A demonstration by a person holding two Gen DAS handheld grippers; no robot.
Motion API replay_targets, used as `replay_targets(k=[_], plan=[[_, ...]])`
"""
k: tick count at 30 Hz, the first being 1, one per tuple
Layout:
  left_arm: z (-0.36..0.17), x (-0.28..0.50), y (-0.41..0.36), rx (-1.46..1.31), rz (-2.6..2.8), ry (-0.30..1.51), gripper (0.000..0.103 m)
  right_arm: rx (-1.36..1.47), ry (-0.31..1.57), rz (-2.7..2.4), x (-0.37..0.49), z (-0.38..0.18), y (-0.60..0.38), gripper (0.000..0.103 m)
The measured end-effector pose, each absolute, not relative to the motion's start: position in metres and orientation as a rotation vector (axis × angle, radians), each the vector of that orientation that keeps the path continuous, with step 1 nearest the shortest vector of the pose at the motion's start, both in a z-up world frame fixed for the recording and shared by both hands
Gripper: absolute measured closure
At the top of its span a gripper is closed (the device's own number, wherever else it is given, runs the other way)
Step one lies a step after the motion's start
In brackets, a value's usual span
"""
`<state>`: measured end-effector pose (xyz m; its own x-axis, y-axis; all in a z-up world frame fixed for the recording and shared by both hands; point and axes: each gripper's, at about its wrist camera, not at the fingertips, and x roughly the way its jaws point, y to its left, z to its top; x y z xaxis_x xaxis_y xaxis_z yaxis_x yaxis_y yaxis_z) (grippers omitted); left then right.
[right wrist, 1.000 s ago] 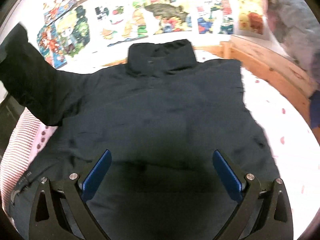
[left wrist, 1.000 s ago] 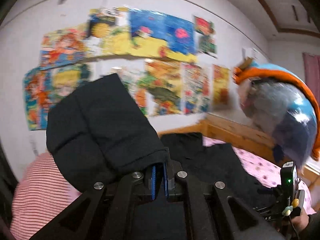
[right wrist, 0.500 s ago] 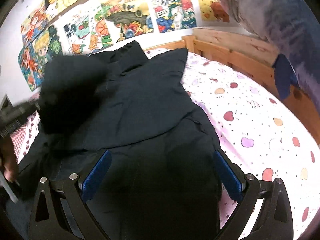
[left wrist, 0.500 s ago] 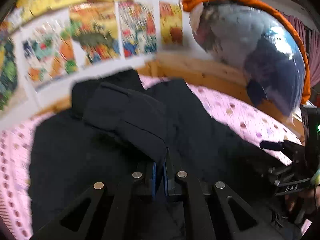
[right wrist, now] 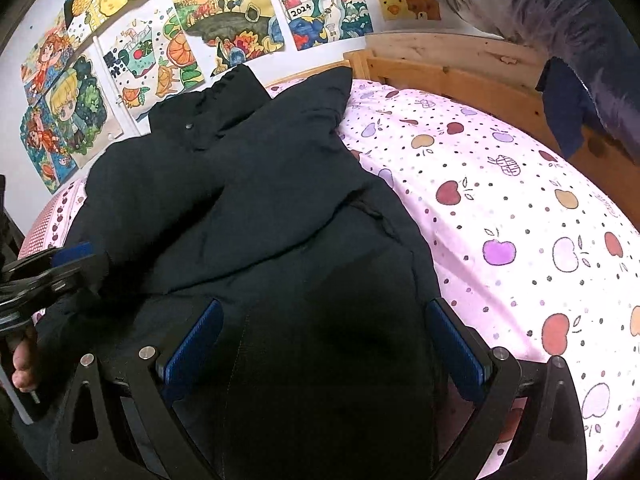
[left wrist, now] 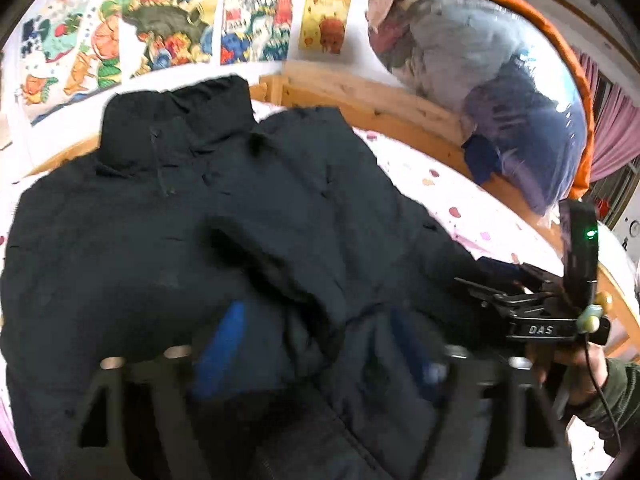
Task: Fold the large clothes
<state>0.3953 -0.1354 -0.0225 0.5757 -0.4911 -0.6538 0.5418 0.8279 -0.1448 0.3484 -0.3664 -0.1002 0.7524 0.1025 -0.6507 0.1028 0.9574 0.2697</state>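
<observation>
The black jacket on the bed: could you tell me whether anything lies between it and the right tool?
Nothing visible does. The right tool hangs open directly over the black jacket, with only the jacket's own fabric between its blue pads.

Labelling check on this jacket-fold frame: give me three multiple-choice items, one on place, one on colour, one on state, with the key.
1. Where does the jacket's sleeve lie?
A. Hanging off the bed
B. Folded across the jacket's front
C. Stretched out flat on the sheet

2. What colour are the claw pads?
A. Blue
B. Red
C. Green

3. What is the right claw doing?
A. Clamped on the collar
B. Shut and empty
C. Open above the jacket, gripping nothing

Key: B, the sleeve runs slantwise over the dark chest panel in the right wrist view; A, both pads show blue against the black fingers; C, its pads stand wide apart with the fabric lying flat between them. The left claw is opening, the sleeve's cuff lying loose between its pads.
</observation>
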Motion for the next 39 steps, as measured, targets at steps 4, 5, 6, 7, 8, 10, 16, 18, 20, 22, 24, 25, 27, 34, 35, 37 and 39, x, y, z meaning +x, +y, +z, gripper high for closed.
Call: replay_targets(k=[4,5,6,7,8,10,16,18,20,22,24,25,27,34,35,37,39], plan=[[-0.013,0.383,-0.117,0.126,-0.586,0.711,0.025,0.394,0.612,0.089,0.332,-0.092,-0.375,0.003],[-0.012,0.382,-0.113,0.138,-0.571,0.706,0.024,0.427,0.588,0.113,0.329,-0.091,-0.378,0.003],[-0.011,0.38,-0.107,0.154,-0.545,0.701,0.024,0.463,0.563,0.138,0.325,-0.089,-0.381,0.003],[-0.01,0.38,-0.101,0.164,-0.514,0.698,0.024,0.495,0.544,0.158,0.323,-0.089,-0.384,0.003],[-0.011,0.383,-0.094,0.178,-0.461,0.701,0.024,0.522,0.531,0.175,0.321,-0.089,-0.387,0.003],[-0.012,0.391,-0.081,0.179,-0.374,0.714,0.024,0.559,0.522,0.195,0.32,-0.091,-0.39,0.003],[-0.023,0.432,-0.024,0.043,-0.139,0.797,0.024,0.456,0.631,0.109,0.336,-0.093,-0.375,0.004],[-0.034,0.445,-0.008,-0.009,-0.077,0.838,0.024,0.356,0.675,0.074,0.347,-0.09,-0.361,0.004],[-0.045,0.456,0.005,-0.081,-0.056,0.875,0.024,0.266,0.693,0.048,0.353,-0.085,-0.348,0.007],[-0.057,0.462,0.017,-0.163,-0.066,0.886,0.024,0.193,0.711,0.028,0.361,-0.081,-0.336,0.008],[-0.067,0.462,0.019,-0.19,-0.059,0.884,0.024,0.16,0.726,0.022,0.364,-0.077,-0.329,0.008],[-0.072,0.463,0.018,-0.187,-0.052,0.888,0.022,0.159,0.738,0.024,0.368,-0.078,-0.327,0.008],[-0.08,0.461,0.013,-0.169,-0.038,0.887,0.017,0.17,0.756,0.033,0.373,-0.079,-0.325,0.008],[-0.099,0.458,0.005,-0.133,-0.021,0.864,0.008,0.152,0.735,0.062,0.372,-0.073,-0.312,0.011],[-0.1,0.458,0.007,-0.145,-0.027,0.861,0.007,0.152,0.744,0.071,0.373,-0.073,-0.311,0.011],[-0.102,0.457,0.011,-0.161,-0.034,0.855,0.006,0.163,0.76,0.098,0.377,-0.076,-0.309,0.022],[-0.103,0.455,0.012,-0.168,-0.04,0.844,0.005,0.203,0.784,0.152,0.383,-0.079,-0.309,0.051]])
